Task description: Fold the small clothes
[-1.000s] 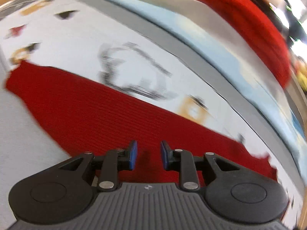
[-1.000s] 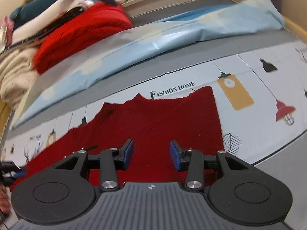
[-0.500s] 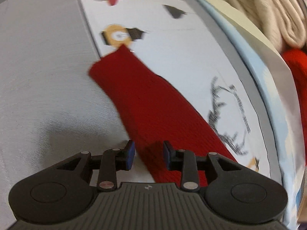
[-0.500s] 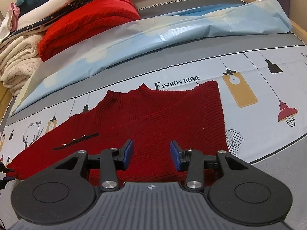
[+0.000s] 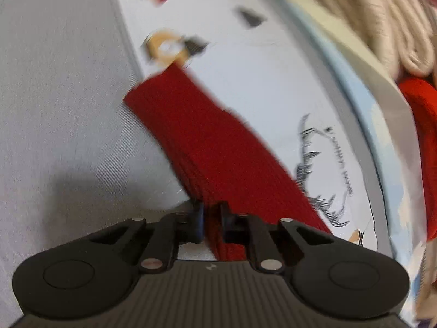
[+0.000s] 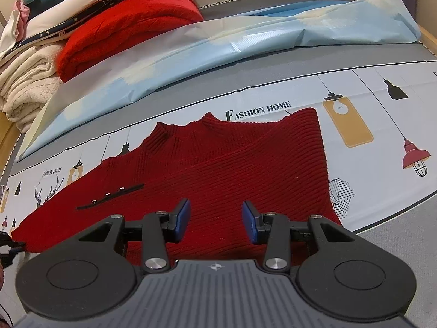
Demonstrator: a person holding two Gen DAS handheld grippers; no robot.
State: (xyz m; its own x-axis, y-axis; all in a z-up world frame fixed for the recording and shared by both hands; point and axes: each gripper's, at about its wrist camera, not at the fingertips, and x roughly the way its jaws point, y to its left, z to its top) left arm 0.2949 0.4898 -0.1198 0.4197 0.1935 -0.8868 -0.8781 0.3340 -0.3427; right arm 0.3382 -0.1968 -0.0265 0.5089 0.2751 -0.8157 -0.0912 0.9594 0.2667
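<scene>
A small dark red knit sweater [image 6: 232,169] lies flat on the printed white cloth [image 6: 355,87], its right sleeve folded in over the body and its left sleeve [image 5: 196,136] stretched out to the left. My left gripper [image 5: 212,222] is shut on that sleeve's lower edge, with the knit pinched between the blue pads. My right gripper [image 6: 215,217] is open and empty, hovering over the sweater's lower body. The left gripper also shows at the left edge of the right wrist view [image 6: 8,246], at the sleeve's end.
A stack of folded clothes sits at the back left: a bright red sweater [image 6: 123,27], cream knits [image 6: 24,82] and white and teal items. A light blue sheet [image 6: 245,43] lies behind the printed cloth. Grey bedding [image 5: 54,109] surrounds it.
My left gripper swung along the left sleeve toward its end and closed on the sleeve's edge. The right gripper stayed open and almost still over the sweater.
</scene>
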